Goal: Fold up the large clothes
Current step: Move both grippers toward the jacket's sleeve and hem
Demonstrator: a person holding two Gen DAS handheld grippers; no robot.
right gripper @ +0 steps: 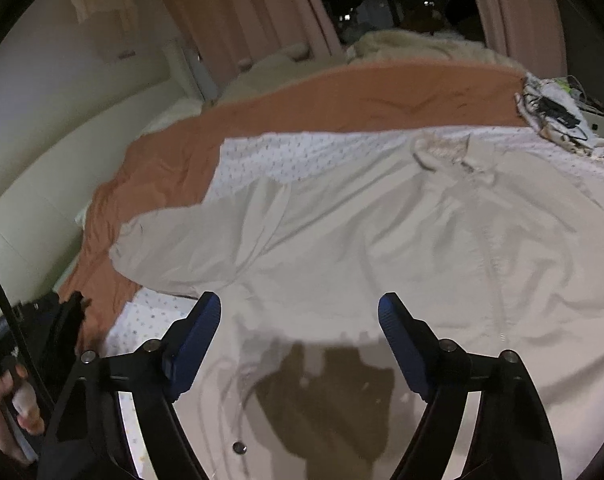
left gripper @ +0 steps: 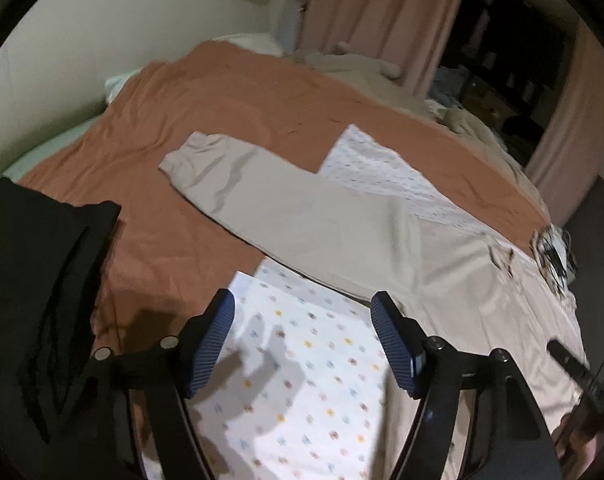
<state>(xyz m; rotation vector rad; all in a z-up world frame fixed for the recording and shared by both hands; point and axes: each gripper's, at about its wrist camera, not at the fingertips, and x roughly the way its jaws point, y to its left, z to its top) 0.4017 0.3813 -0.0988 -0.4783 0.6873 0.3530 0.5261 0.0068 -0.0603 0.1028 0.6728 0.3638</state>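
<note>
I see a bed covered by an orange blanket (left gripper: 206,92), which fills most of both views. On it lies a dotted sheet (left gripper: 302,380), and spread flat over that is the jacket (right gripper: 381,232), pale beige, front up, its collar toward the far edge of the bed. One sleeve (left gripper: 230,176) stretches out to the left across the blanket. A black garment (left gripper: 42,280) lies at the near left corner of the bed, apart from the jacket. A tangle of cables (right gripper: 557,108) sits at the far right corner.

My left gripper (left gripper: 303,320) hangs over the dotted sheet just beside the jacket's side edge, fingers apart with nothing between them. My right gripper (right gripper: 300,316) hangs over the jacket's lower body, fingers likewise apart and empty. A hand (right gripper: 10,404) on a handle shows at the left edge of the right view.
</note>
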